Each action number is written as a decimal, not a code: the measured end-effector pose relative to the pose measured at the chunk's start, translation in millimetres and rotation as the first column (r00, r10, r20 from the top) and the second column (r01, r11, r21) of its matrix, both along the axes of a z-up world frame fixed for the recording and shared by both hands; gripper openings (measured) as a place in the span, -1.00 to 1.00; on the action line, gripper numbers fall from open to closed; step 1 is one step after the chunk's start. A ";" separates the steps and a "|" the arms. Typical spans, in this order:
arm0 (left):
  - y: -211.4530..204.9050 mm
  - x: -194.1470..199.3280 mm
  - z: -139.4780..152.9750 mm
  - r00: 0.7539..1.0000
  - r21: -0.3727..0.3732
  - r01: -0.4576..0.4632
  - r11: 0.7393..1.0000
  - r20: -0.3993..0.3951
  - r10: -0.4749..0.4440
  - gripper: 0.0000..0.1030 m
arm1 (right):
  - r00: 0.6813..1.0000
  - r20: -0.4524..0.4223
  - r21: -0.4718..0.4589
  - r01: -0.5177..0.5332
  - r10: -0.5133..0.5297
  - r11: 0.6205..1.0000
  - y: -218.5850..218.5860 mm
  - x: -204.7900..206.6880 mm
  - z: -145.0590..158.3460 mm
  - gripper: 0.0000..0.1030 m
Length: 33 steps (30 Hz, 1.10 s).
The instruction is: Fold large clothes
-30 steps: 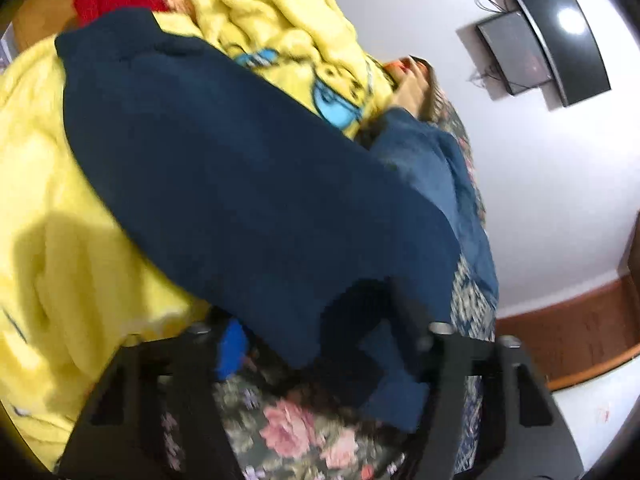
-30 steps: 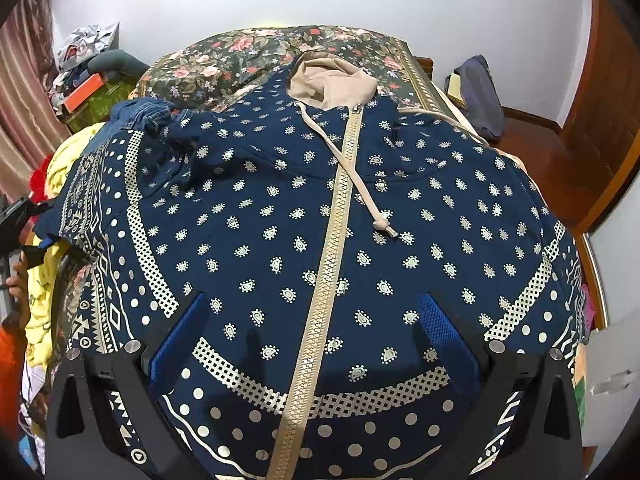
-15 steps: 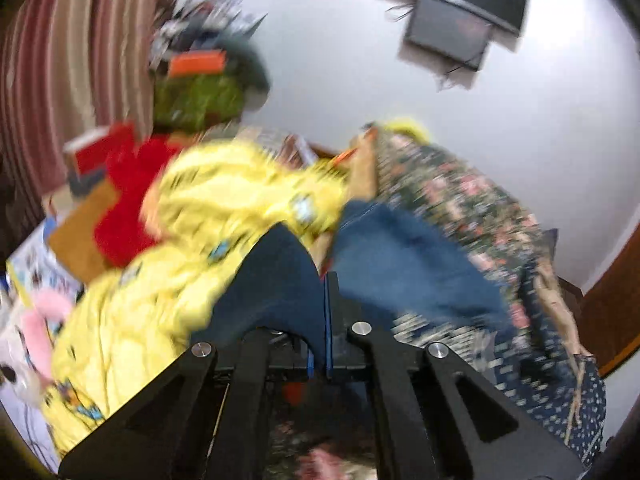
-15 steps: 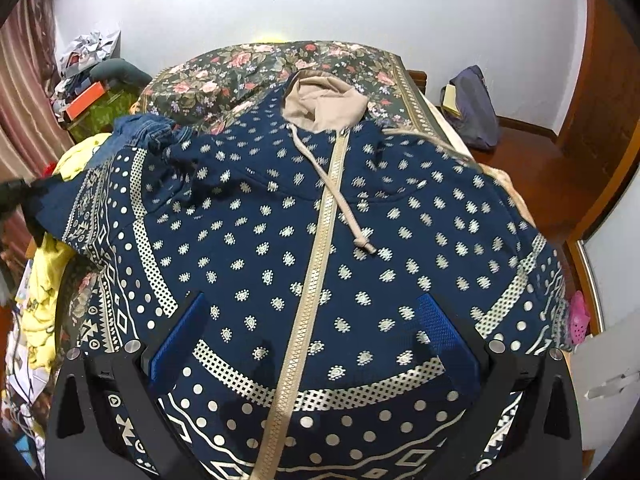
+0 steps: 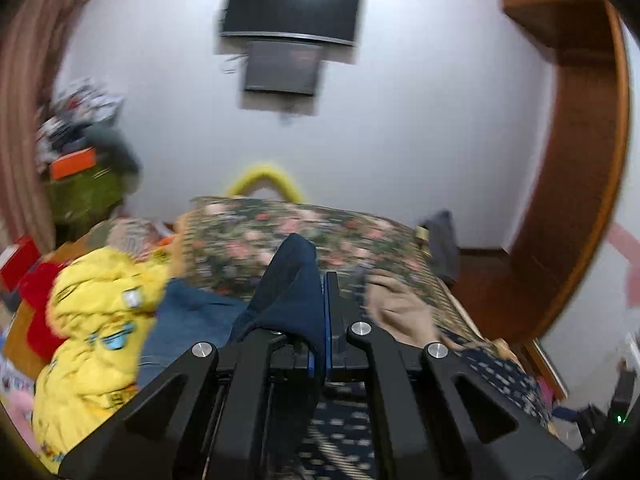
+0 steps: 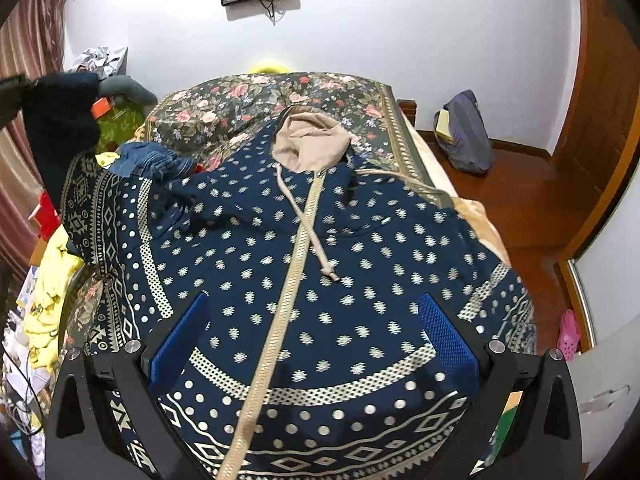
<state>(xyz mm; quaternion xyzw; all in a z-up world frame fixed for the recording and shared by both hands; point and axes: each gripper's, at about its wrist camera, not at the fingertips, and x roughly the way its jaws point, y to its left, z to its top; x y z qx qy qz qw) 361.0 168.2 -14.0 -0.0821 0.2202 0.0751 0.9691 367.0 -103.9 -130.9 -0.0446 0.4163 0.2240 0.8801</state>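
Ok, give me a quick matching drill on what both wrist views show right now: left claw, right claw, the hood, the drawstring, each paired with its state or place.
Things:
1. left claw
2. right claw
3. hood
4. drawstring

States or places:
A. open above the patterned hoodie, gripping nothing
B. beige, lying toward the floral bedspread
C. shut on a plain navy fold of cloth
D. crossing the zipper, its knotted end on the chest

Pairs: 1-C, 2-A, 3-B, 4-D
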 end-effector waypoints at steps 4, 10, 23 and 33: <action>-59.3 20.9 -19.7 0.989 0.031 0.124 0.992 -0.083 -0.121 -0.96 | 1.000 0.012 -0.013 0.008 -0.008 1.000 -10.5 -0.2 0.3 1.00; -132.5 43.5 -86.1 0.920 0.024 0.293 0.956 -0.278 -0.275 -0.97 | 0.998 0.037 -0.040 0.046 -0.045 0.998 -31.8 -1.8 -2.2 1.00; -200.9 53.7 -210.2 0.720 -0.081 0.445 0.892 -0.560 -0.410 -0.96 | 0.997 0.016 -0.126 0.081 -0.080 0.989 -63.3 -5.1 -21.7 1.00; -193.2 23.1 -199.6 0.715 -0.054 0.442 0.896 -0.582 -0.388 0.20 | 0.997 0.036 -0.167 0.072 -0.067 0.983 -61.3 -15.6 -12.1 1.00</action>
